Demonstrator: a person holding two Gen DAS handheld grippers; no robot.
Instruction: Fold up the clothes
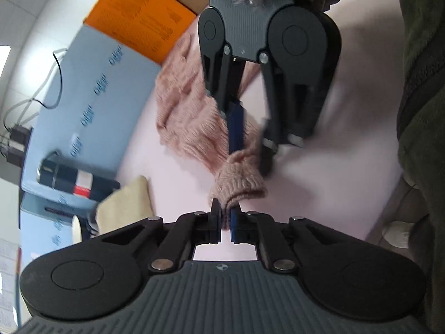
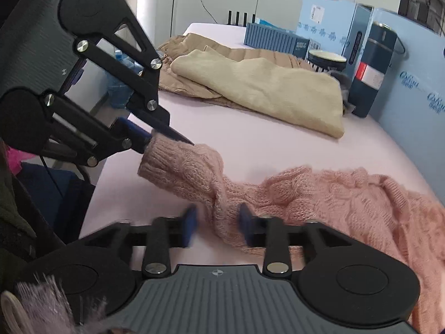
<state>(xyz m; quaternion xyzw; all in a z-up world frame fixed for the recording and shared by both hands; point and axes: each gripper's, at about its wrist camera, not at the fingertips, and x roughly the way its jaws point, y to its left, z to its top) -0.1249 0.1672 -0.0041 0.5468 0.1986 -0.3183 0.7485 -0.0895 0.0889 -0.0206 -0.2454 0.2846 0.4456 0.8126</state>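
Note:
A pink cable-knit sweater [image 2: 347, 194] lies on the pale pink table [image 2: 250, 139]. Its sleeve [image 2: 189, 164] stretches left toward the table edge. My left gripper [image 1: 225, 217] is shut on the ribbed cuff [image 1: 239, 183] of that sleeve; it also shows in the right wrist view [image 2: 155, 139], pinching the cuff. My right gripper [image 2: 218, 222] is open, its blue pads on either side of the sleeve further along. In the left wrist view the right gripper [image 1: 250, 139] stands over the sleeve, facing me.
A folded cream garment [image 2: 264, 89] on a tan one [image 2: 194, 47] lies at the far side. A dark cylinder [image 2: 372, 66], a bowl [image 2: 326, 58] and light blue boxes [image 2: 411, 83] line the right edge. An orange box [image 1: 139, 16] stands beyond the sweater.

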